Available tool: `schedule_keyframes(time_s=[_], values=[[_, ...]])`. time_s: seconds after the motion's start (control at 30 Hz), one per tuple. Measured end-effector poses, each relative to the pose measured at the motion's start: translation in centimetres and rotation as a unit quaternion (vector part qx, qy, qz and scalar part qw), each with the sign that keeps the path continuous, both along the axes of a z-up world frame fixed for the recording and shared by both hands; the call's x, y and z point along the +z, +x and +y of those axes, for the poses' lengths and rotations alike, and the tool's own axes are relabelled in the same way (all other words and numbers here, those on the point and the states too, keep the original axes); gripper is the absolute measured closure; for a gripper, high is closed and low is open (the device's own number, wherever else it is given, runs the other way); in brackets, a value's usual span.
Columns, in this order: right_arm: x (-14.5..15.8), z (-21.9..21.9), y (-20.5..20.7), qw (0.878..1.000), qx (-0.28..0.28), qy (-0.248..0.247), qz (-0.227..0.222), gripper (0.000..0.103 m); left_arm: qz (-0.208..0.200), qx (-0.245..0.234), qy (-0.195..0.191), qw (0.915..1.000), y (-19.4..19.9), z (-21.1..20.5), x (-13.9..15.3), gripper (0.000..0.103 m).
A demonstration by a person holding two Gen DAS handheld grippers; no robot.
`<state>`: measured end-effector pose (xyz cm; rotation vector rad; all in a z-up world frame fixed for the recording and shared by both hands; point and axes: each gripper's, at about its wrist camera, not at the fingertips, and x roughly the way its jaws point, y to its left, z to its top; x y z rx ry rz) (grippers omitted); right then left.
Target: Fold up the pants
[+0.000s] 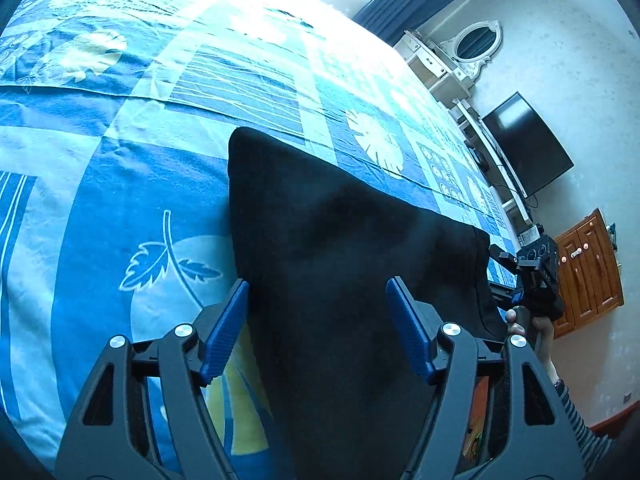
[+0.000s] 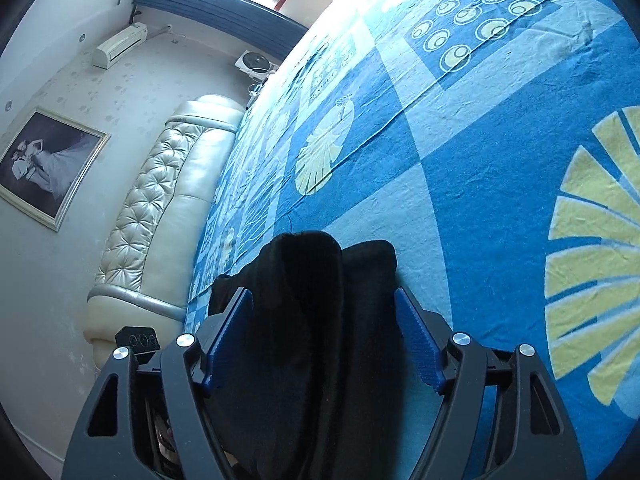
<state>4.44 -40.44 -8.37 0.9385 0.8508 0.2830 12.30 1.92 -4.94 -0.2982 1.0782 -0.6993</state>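
At the bottom of the left wrist view, the left gripper (image 1: 318, 292) has its blue ribbed fingers spread, the folded black fabric pants (image 1: 344, 240) lying between them. The right gripper (image 2: 322, 300) is likewise spread around bunched pants (image 2: 316, 280) (pads not pressing). Beyond stretches the blue patterned bedspread (image 1: 120, 152); a cream tufted headboard (image 2: 160, 200) sits left in the right wrist view.
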Motion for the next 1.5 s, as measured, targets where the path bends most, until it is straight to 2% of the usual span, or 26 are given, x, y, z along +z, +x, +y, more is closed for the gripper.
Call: schedule_keyframes(time_s=[0.07, 0.13, 0.2, 0.27, 0.33, 0.47, 0.57, 0.7, 0.83, 0.93, 1.27, 1.4, 1.5], values=[[-0.7, 0.2, 0.7, 1.000, 0.005, 0.012, 0.004, 0.030, 0.013, -0.006, -0.002, 0.9999, 1.6, -0.7, -0.9, 0.025], [-1.0, 0.7, 1.2, 1.000, 0.006, 0.007, 0.002, 0.030, 0.039, -0.009, -0.006, 0.9992, 3.0, -1.1, -2.1, 0.025], [-0.9, 1.3, 1.5, 1.000, 0.020, -0.012, 0.004, 0.030, 0.055, -0.005, -0.026, 0.9981, 3.8, -1.0, -2.8, 0.025], [-1.1, 1.5, 1.7, 0.999, 0.027, -0.028, 0.017, 0.047, 0.057, -0.006, -0.036, 0.9977, 4.2, -1.0, -2.9, 0.046], [-1.5, 1.2, 1.6, 0.999, 0.024, -0.021, 0.019, 0.061, 0.058, -0.003, -0.036, 0.9977, 4.2, -1.1, -3.1, 0.058], [-1.3, 1.2, 0.9, 1.000, 0.015, -0.016, 0.000, 0.069, 0.043, 0.005, -0.030, 0.9986, 3.9, -1.3, -2.4, 0.074], [-0.6, 1.4, 0.8, 1.000, 0.011, -0.008, -0.017, 0.072, 0.025, 0.009, -0.007, 0.9996, 3.7, -1.7, -1.4, 0.079], [-0.2, 1.3, 1.6, 1.000, 0.012, -0.007, -0.026, 0.073, 0.016, 0.015, 0.016, 0.9996, 4.2, -2.2, -0.6, 0.081], [0.0, 1.4, 3.1, 0.999, 0.009, -0.003, -0.037, 0.073, -0.031, 0.014, 0.053, 0.9981, 4.5, -2.9, 0.7, 0.082], [0.1, 1.5, 4.8, 0.999, 0.007, -0.003, -0.042, 0.073, -0.045, 0.018, 0.068, 0.9965, 5.7, -3.0, 1.3, 0.082], [0.2, 2.4, 11.6, 0.998, 0.006, 0.005, -0.056, 0.073, -0.055, 0.046, 0.088, 0.9935, 12.7, -2.7, 1.8, 0.081], [-0.6, 2.5, 13.3, 0.999, 0.005, 0.004, -0.036, 0.073, -0.043, 0.044, 0.103, 0.9927, 14.5, -2.6, 0.7, 0.081], [-1.8, 2.2, 13.3, 1.000, 0.005, 0.009, -0.021, 0.073, -0.055, 0.037, 0.108, 0.9919, 14.1, -2.6, 0.2, 0.079]])
